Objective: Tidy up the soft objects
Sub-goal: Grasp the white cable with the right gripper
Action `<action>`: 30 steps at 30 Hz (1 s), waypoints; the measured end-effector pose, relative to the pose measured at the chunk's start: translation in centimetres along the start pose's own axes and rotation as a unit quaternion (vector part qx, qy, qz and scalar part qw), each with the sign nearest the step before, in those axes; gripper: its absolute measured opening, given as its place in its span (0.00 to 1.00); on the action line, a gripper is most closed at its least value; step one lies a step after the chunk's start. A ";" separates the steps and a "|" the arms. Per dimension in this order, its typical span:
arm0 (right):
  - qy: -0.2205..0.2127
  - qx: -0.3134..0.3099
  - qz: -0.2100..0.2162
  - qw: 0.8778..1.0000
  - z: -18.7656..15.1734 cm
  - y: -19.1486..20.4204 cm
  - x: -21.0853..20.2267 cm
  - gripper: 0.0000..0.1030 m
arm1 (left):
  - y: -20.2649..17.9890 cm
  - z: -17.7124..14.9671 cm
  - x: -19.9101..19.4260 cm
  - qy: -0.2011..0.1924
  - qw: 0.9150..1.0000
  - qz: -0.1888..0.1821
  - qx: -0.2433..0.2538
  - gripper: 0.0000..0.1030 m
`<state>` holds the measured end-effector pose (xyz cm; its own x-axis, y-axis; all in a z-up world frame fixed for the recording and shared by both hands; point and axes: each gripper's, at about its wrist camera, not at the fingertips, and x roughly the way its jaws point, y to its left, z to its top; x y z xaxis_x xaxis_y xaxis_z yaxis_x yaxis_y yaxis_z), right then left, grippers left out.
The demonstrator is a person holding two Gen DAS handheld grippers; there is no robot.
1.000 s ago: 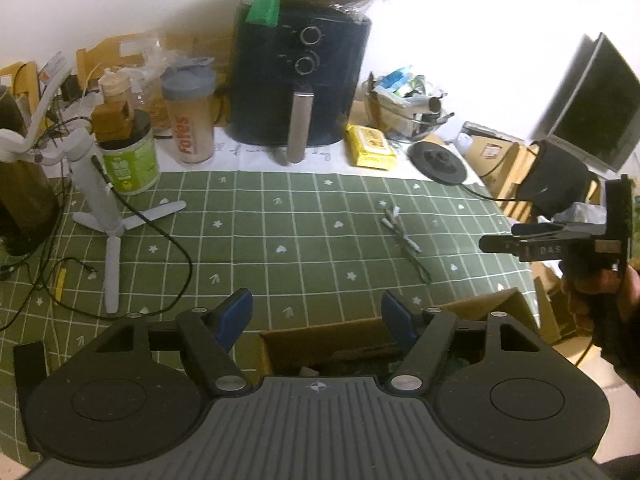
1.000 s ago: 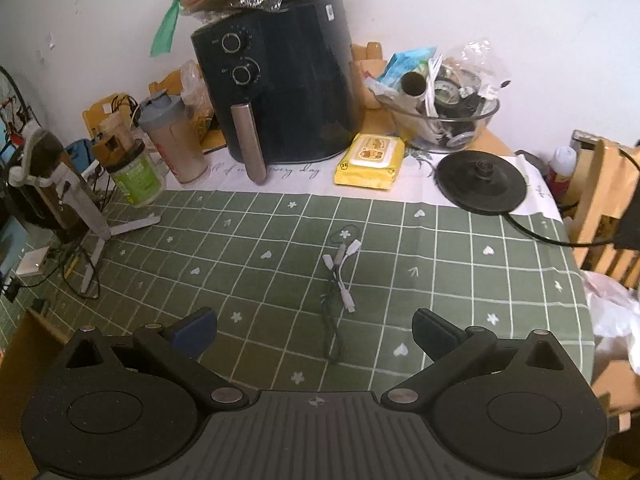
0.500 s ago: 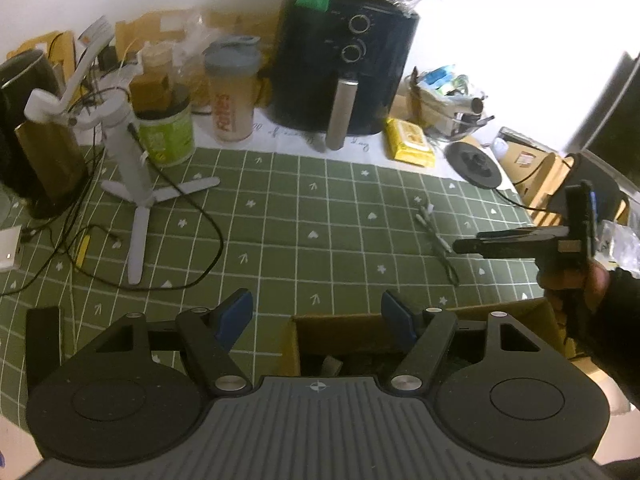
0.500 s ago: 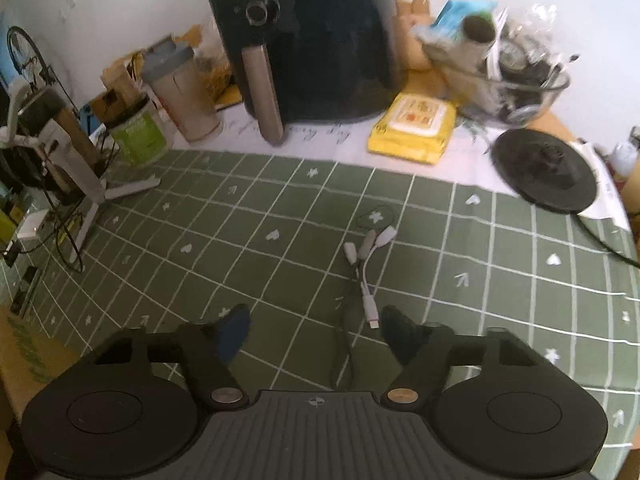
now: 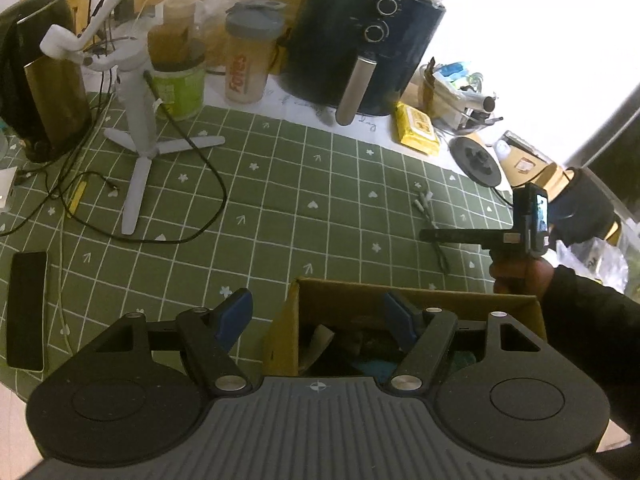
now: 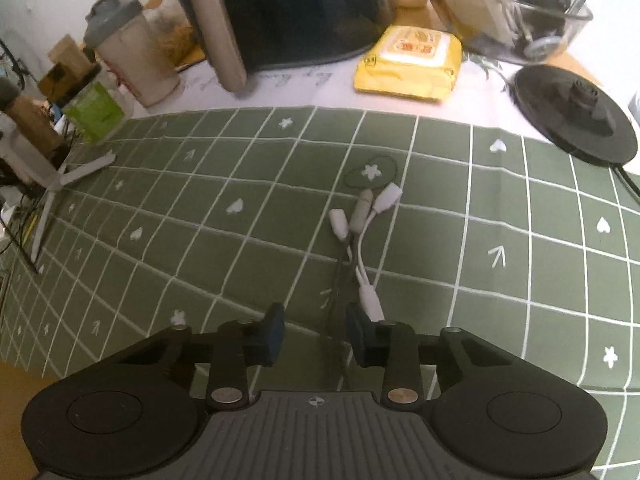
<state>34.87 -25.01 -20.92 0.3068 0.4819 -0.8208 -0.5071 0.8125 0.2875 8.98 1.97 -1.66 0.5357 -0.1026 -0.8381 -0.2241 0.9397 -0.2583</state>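
Observation:
A bundle of short cables (image 6: 362,220) with white plugs and thin dark wires lies on the green checked tablecloth (image 6: 520,280). My right gripper (image 6: 314,314) is low over its near end. Its jaws are closing, with the dark wires in the gap between them, and the pads are clear of the wires. In the left wrist view the same cables (image 5: 426,204) lie just beyond the right gripper (image 5: 430,235), held by a hand in a dark sleeve. My left gripper (image 5: 316,304) hangs open and empty over an open cardboard box (image 5: 400,290) with dark items inside.
At the back stand a black air fryer (image 5: 360,40), a yellow wipes pack (image 6: 408,62), a round black kettle base (image 6: 576,116), a shaker bottle (image 5: 246,60) and a green tub (image 5: 178,88). A white tripod (image 5: 138,120), loose wires and a dark phone (image 5: 26,308) lie at the left.
My right gripper has come down and forward onto the cable bundle and its jaws have narrowed around the wires. The left gripper has rolled a little, staying over the box.

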 end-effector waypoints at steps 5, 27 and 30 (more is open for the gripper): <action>-0.011 -0.017 -0.030 0.999 0.5 0.5 0.5 0.32 | 0.3 -0.1 0.1 0.005 1.000 -0.003 -0.012 0.68; -0.023 -0.052 -0.067 0.996 0.3 1.7 -0.4 0.06 | 0.2 0.9 0.0 -0.001 1.000 -0.018 -0.002 0.68; -0.034 -0.047 -0.059 0.997 0.2 1.7 -1.6 0.06 | 0.3 1.2 -0.2 -0.004 1.000 -0.019 0.007 0.68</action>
<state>33.66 -24.31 -19.02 0.4216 0.4087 -0.8095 -0.5370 0.8319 0.1403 9.84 2.63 -0.97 0.5505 -0.1353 -0.8238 -0.1930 0.9394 -0.2832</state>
